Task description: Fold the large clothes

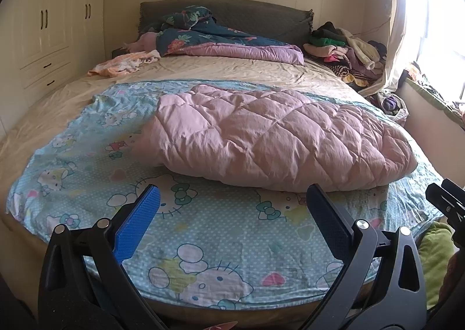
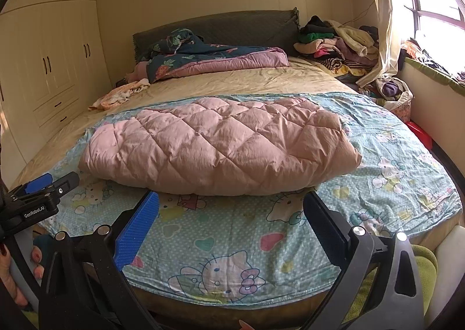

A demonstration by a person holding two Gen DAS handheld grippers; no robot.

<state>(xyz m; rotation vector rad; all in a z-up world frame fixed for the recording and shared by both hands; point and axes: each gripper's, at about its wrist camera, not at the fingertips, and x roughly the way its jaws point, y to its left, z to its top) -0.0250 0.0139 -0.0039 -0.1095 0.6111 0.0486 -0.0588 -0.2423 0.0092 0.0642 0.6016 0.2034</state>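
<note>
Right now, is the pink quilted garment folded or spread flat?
Folded: the pink quilted garment lies as a thick compact bundle with rounded doubled edges on the cartoon-print sheet. Neither gripper touches it.

pink quilted coat, perhaps folded, cartoon sheet

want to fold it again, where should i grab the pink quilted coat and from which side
Probably the two ends of the pink quilted coat's near rolled edge, one gripper each. It lies flat and wide across the cartoon sheet, puffy edge facing both open grippers: left gripper takes the left end, right gripper the right, coming in low from the foot of the bed.
</note>
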